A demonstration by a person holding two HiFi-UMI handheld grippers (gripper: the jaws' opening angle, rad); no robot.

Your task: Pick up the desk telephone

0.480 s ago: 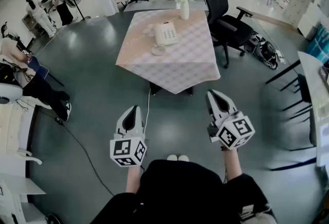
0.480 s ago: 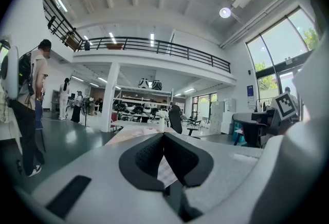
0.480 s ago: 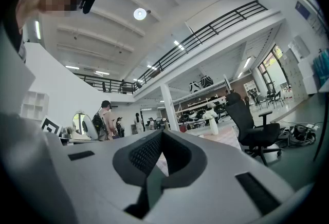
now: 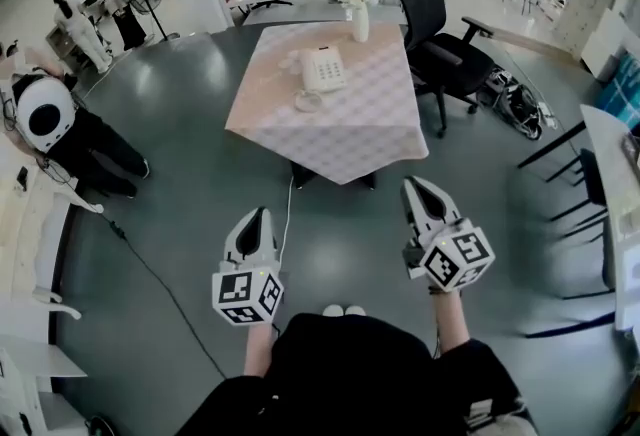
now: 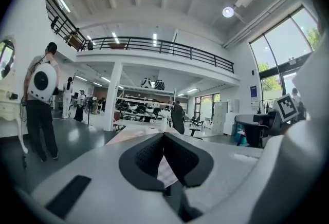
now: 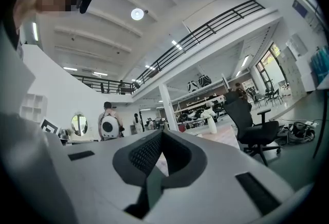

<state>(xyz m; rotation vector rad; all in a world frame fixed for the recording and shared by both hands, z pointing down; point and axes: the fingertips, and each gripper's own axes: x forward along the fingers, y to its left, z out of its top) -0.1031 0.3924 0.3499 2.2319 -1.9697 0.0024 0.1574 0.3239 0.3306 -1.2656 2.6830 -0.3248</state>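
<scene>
A boxy white telephone (image 4: 323,68) is seen on the far check-clothed table (image 4: 350,129), a vase (image 4: 359,21) beyond, a black chair (image 4: 445,54) right; left gripper (image 4: 260,212) and right gripper (image 4: 412,183) are held near, jaws pressed together.

Well off to the left of the left gripper (image 4: 259,216), the person (image 4: 75,139) with the white backpack (image 4: 45,114) has moved further forward across the floor.

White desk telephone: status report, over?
Left gripper, right gripper shut, empty. White desk telephone untouched on pink checked tablecloth, far ahead. Grey floor between, nothing blocking.
</scene>
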